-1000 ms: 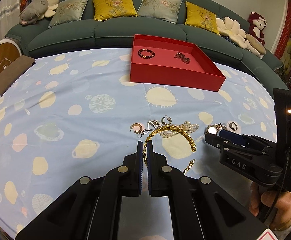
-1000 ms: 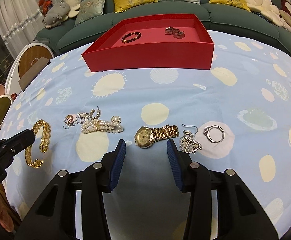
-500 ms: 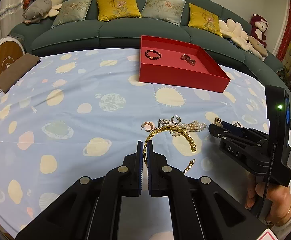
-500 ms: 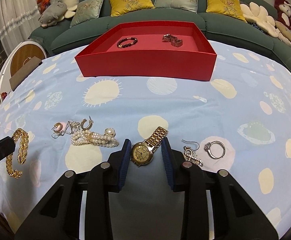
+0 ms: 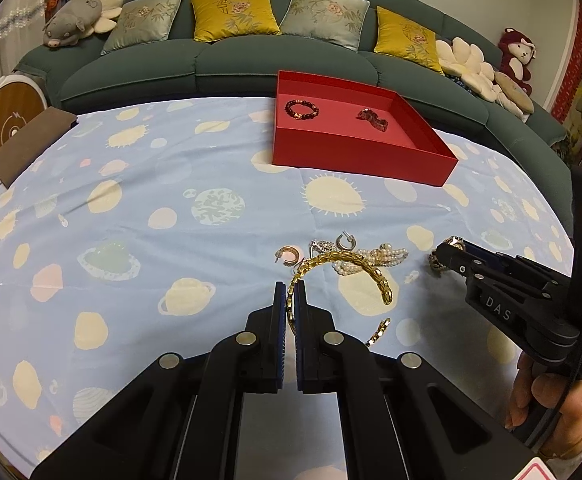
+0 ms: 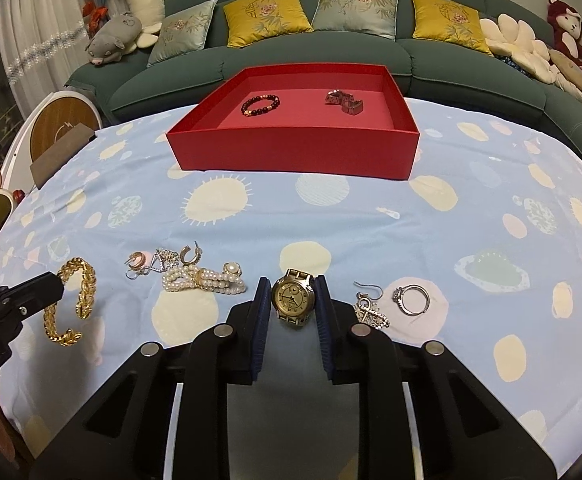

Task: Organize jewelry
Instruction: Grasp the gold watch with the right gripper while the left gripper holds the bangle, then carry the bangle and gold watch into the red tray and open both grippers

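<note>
Left gripper [image 5: 290, 300]: my jaws are closed tight on the gold chain bracelet [image 5: 347, 264], pinching one end of its open loop; the rest arcs away over the cloth to my right.
Right gripper [image 6: 291, 300]: my jaws are closing around the gold watch [image 6: 293, 295]; its round face sits between the blue pads [image 6: 259, 312], and I see thin gaps at each side, so I read no firm grip yet.
Right hand [image 5: 547, 396]: in the left view I see it wrapped round the handle at the frame's right edge.
Just beside the watch: a dangling silver earring [image 6: 369, 306] and a silver ring [image 6: 411, 299] lie to its right, apart from each other.
Between my two tools: the pearl bracelet [image 6: 205, 279], then a cluster of hoop earrings [image 6: 163, 260] touching it on the far left side.
Tablecloth [image 6: 371, 220]: pale blue with planets and suns, bare in the middle stretch.
Red tray [image 6: 299, 148]: well beyond the loose pieces; inside, a dark beaded bracelet [image 6: 260, 104] on the left and a metallic link piece [image 6: 345, 102] on the right, apart.
Farthest: a green sofa [image 6: 431, 64] with cushions and soft toys.
</note>
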